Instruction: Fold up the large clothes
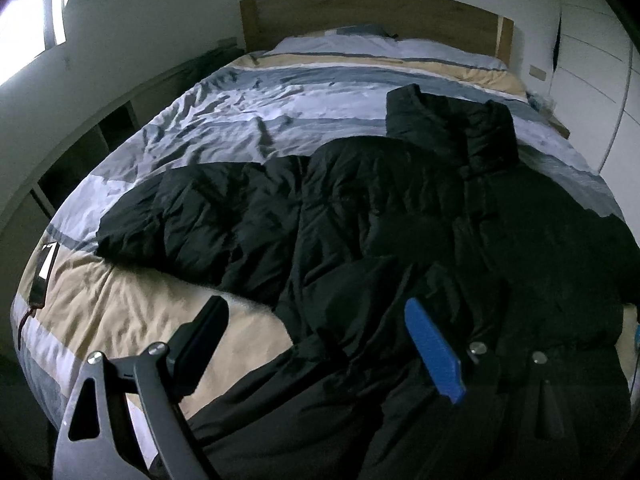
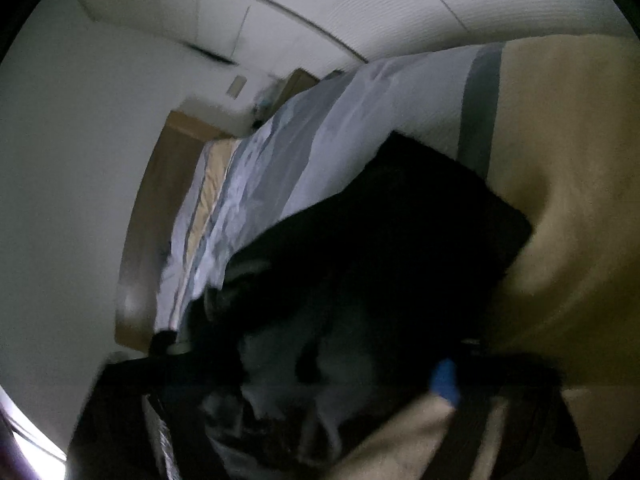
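Sprawling across the middle and lower right of the left wrist view, the black jacket [image 1: 360,216] lies on the striped bed [image 1: 224,116]. No writing is readable. A phone [image 1: 43,272] lies at left. The left claw [image 1: 312,316] gapes open above it; the right claw's [image 2: 344,392] state is lost in blur.

Left gripper [image 1: 316,320]: grey metal linkage arms with slotted cut-outs, round silver screws.
Fingers [image 1: 434,350]: one blue flat pad, one black.
Right gripper [image 2: 444,376]: blurred, blue tip.
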